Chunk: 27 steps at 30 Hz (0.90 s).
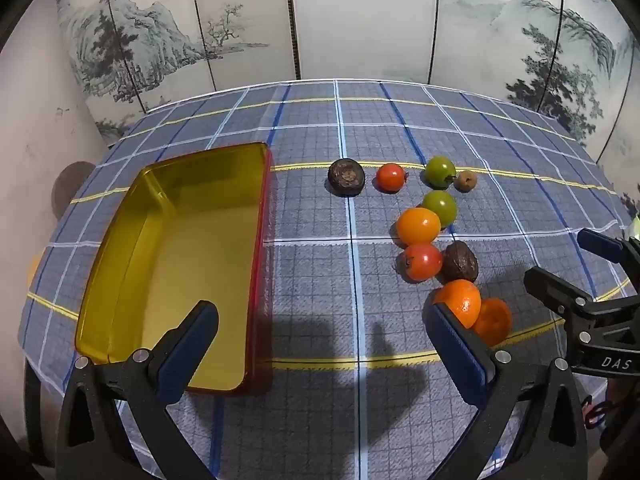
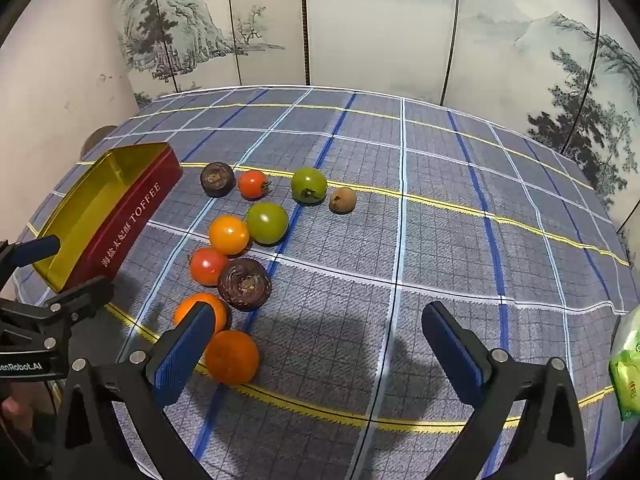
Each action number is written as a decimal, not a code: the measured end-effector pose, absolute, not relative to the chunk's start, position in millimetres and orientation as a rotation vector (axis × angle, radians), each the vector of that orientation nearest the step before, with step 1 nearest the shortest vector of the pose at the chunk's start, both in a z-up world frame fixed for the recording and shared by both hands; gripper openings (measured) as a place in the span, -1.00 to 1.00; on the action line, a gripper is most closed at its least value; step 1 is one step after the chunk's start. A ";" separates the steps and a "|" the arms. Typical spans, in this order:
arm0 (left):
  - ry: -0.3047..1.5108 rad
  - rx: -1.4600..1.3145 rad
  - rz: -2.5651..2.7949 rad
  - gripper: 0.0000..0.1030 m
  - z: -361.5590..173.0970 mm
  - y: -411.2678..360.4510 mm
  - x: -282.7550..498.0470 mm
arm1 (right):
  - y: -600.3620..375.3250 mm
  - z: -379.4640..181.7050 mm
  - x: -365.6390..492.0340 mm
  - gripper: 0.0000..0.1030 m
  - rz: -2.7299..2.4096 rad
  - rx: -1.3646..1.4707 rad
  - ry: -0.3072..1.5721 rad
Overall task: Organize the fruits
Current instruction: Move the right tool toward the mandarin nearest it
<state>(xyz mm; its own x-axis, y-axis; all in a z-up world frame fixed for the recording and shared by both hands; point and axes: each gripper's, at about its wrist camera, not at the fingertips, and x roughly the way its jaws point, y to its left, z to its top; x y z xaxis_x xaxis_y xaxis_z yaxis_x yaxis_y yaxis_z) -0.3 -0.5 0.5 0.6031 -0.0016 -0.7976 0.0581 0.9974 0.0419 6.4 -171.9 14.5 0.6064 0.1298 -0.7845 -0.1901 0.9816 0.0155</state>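
1. The left gripper (image 1: pixel 322 330) hangs over the checked tablecloth (image 1: pixel 320 280), jaws wide with nothing between them; the right gripper (image 2: pixel 314 334) does likewise.
2. Only the right wrist view shows a green packet (image 2: pixel 626 376), cut off at the picture's edge.
3. The nearest two oranges (image 2: pixel 232 356) lie by the grippers' pads; each view hides part of one behind a blue pad.
4. The other fruits trail away across the cloth: a red tomato (image 2: pixel 208 266), dark round fruits (image 2: pixel 244 284), green tomatoes (image 2: pixel 267 223).
5. The empty tin (image 1: pixel 180 264) stands left of them; the "TOFFEE" lettering (image 2: pixel 146 204) reads only from the right wrist.
6. A painted screen (image 1: pixel 360 20) stands behind.
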 end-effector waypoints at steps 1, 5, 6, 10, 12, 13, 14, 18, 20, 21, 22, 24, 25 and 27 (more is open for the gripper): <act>0.923 0.066 -0.037 1.00 0.6 -0.7 -0.2 | -172.0 14.7 5.6 0.99 0.185 -0.072 0.900; 0.917 0.064 -0.046 1.00 6.9 5.0 -1.7 | -171.1 14.0 2.5 0.99 0.185 -0.077 0.901; 0.917 0.064 -0.044 0.99 7.5 3.8 -2.7 | -170.7 13.7 1.6 0.99 0.188 -0.076 0.903; 0.906 0.061 -0.038 0.99 7.0 1.5 -6.6 | -170.8 13.9 -12.5 0.99 0.204 -0.070 0.901; 0.904 0.054 -0.040 0.99 7.6 2.0 -7.3 | -169.5 13.7 -11.8 0.99 0.208 -0.068 0.900; 0.902 0.051 -0.043 0.99 7.8 2.3 -7.7 | -168.8 13.6 -10.9 0.99 0.209 -0.068 0.900; 0.901 0.050 -0.046 0.99 8.1 2.2 -8.3 | -167.9 13.4 -9.7 0.99 0.210 -0.068 0.899; 0.893 0.056 -0.044 0.98 9.2 1.0 -10.4 | -165.2 12.8 -11.5 0.99 0.217 -0.068 0.899; 0.891 0.055 -0.043 0.98 9.7 1.4 -11.7 | -163.7 12.2 -12.1 0.99 0.218 -0.070 0.898; 0.889 0.051 -0.044 0.98 9.5 1.9 -12.4 | -163.0 12.0 -12.6 0.99 0.221 -0.070 0.898; 0.887 0.047 -0.046 0.98 9.7 3.0 -13.9 | -162.3 11.6 -12.9 0.99 0.223 -0.071 0.898; 0.891 0.043 -0.033 0.98 10.2 4.7 -14.9 | -161.4 11.3 -13.5 0.99 0.226 -0.071 0.898; 0.892 0.040 -0.034 0.98 10.2 5.3 -14.8 | -160.9 11.2 -14.1 0.99 0.228 -0.070 0.898; 0.894 0.035 -0.028 0.98 10.3 6.4 -15.1 | -159.6 10.3 -15.0 0.99 0.228 -0.071 0.897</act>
<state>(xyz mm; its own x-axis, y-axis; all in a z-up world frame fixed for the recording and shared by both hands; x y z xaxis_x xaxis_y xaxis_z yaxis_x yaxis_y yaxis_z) -15.1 6.4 10.3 0.6262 -0.0096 -0.7796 0.0391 0.9991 0.0191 -15.0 -159.6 10.3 0.6020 0.1670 -0.7808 -0.2260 0.9735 0.0340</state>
